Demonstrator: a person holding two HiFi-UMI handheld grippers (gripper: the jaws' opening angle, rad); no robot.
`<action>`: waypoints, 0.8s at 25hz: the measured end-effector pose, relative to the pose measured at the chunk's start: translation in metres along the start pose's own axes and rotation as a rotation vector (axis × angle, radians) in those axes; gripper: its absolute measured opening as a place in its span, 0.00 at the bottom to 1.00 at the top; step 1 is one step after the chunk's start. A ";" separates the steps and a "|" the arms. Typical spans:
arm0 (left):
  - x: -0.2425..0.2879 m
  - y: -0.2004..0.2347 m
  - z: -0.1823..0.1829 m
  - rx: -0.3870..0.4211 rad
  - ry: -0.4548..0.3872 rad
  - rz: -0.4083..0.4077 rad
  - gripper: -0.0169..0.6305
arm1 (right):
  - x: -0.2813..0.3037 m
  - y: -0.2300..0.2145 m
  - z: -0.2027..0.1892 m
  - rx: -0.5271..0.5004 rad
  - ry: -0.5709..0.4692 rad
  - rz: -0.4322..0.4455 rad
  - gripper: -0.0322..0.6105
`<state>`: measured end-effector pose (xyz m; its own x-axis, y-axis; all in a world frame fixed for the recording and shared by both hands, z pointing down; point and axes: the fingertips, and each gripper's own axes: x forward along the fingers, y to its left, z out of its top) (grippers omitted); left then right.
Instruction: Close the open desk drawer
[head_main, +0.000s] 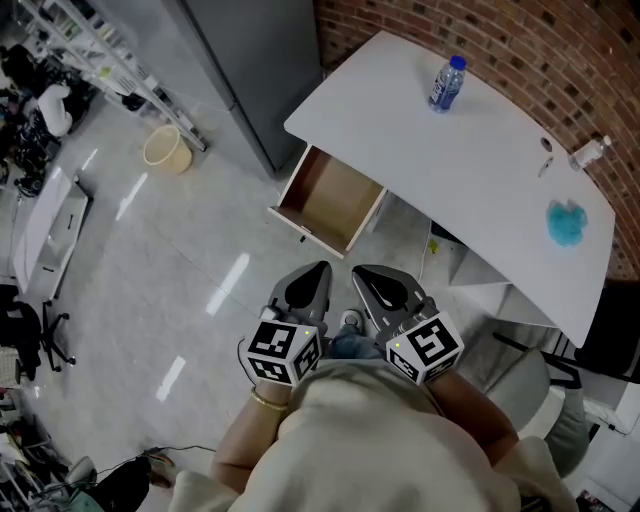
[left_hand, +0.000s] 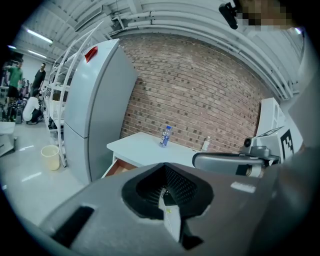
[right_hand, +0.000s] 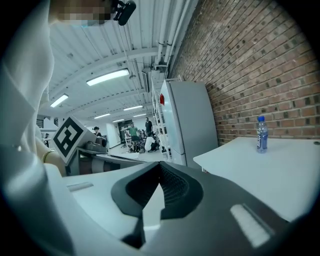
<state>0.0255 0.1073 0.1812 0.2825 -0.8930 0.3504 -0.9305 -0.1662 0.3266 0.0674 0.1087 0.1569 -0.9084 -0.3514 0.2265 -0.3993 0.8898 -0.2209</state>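
Brick wall (head_main: 560, 40); pale, perhaps tiled floor (head_main: 180, 260)

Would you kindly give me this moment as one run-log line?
drawer: open | left gripper: shut, empty | right gripper: shut, empty | contact with drawer: none | desk: bottle on top

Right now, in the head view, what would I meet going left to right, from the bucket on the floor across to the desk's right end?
beige bucket → open drawer → water bottle → blue object
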 end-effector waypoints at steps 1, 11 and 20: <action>0.002 0.000 0.000 0.001 0.003 0.001 0.03 | 0.000 -0.003 0.000 0.005 -0.003 -0.001 0.05; 0.007 0.018 -0.001 -0.021 0.003 0.033 0.03 | 0.013 -0.013 -0.011 0.031 0.015 -0.005 0.05; 0.015 0.055 0.005 -0.005 0.030 -0.012 0.03 | 0.045 -0.020 -0.014 0.054 0.017 -0.080 0.05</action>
<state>-0.0224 0.0823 0.1998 0.3008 -0.8778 0.3729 -0.9258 -0.1748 0.3352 0.0359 0.0786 0.1845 -0.8711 -0.4157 0.2616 -0.4774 0.8418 -0.2520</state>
